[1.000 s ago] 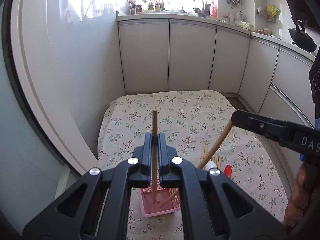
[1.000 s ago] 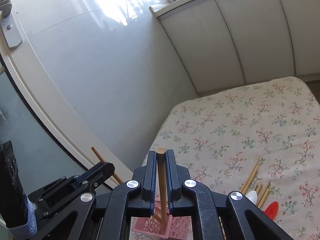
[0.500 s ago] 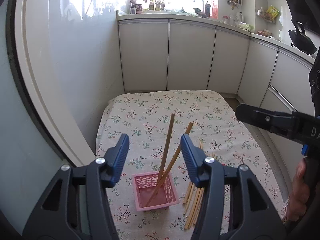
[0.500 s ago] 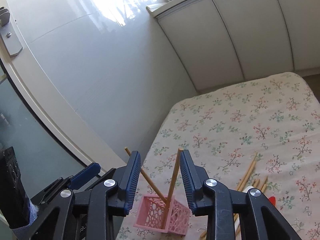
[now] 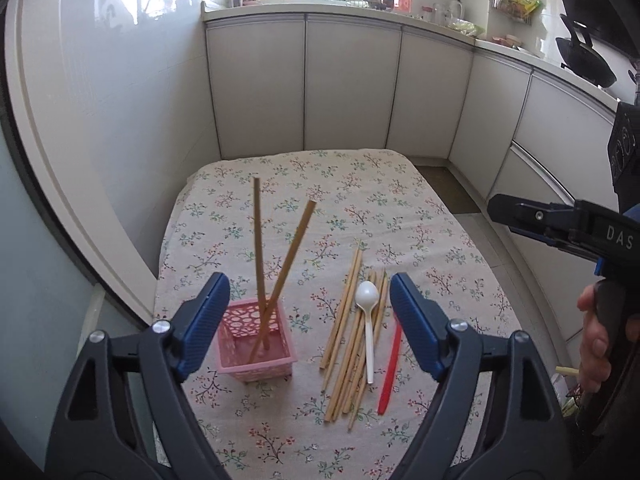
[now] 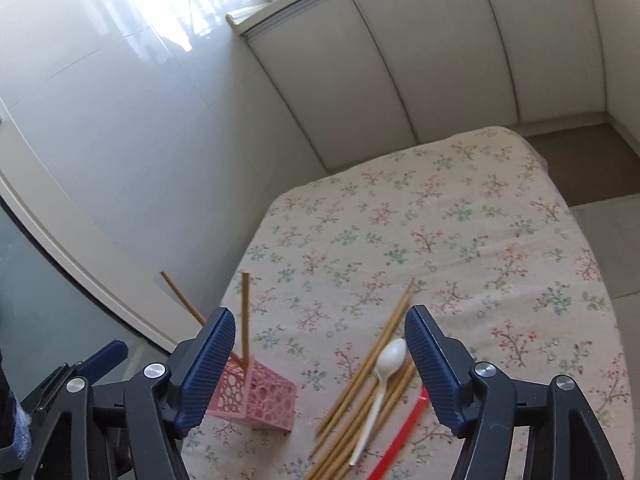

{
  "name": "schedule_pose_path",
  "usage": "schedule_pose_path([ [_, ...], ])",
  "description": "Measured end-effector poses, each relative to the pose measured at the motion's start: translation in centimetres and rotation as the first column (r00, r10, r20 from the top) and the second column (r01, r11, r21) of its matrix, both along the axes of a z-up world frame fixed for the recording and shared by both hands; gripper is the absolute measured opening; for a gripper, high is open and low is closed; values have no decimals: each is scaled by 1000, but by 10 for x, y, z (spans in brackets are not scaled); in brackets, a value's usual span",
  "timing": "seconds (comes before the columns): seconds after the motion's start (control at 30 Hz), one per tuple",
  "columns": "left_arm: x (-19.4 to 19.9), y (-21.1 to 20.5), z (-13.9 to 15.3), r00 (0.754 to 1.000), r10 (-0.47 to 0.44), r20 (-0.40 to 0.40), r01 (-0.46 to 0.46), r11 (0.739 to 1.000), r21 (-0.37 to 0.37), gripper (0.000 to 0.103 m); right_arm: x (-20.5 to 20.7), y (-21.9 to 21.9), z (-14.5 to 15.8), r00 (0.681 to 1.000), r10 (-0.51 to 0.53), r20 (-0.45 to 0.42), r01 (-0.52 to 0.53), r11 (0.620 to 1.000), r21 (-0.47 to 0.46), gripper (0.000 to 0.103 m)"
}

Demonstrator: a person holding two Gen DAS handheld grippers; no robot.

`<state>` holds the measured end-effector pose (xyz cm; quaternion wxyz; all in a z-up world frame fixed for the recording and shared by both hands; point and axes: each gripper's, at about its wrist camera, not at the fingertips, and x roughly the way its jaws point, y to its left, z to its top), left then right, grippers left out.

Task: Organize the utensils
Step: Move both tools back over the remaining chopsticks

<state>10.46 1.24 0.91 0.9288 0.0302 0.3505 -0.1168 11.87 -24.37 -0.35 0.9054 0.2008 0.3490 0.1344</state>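
Two chopsticks lean in the pink basket, free between both grippers' empty, still-spreading fingers.

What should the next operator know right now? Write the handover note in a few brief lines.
Left gripper: jaws opening, nothing between them.
Right gripper: jaws opening, nothing between them.
Pink basket stands on the floral tablecloth with two chopsticks leaning in it.
Beside it on the cloth lie a loose pile of chopsticks, with a white spoon on top, and a red utensil.
Done: two chopsticks binned.
Left: the pile, the spoon and the red utensil.
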Motion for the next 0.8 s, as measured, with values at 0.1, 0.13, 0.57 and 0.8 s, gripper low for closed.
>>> schedule_pose_path([
  [0.1,2,-11,-10,998,-25,-54,25,1000,1,83,0,-18,-14,998,-29,-60,28,1000,-6,78],
  [0.13,3,-15,-14,997,-31,-73,32,1000,1,83,0,-23,-19,996,-39,-81,38,999,-7,78],
  [0.57,36,-77,-41,969,-66,-239,71,997,12,83,16,-73,-64,966,-111,-234,109,994,-21,80],
  [0.8,85,-113,-63,950,-30,-311,50,997,56,49,40,-99,-90,943,-141,-300,142,990,-17,80],
])
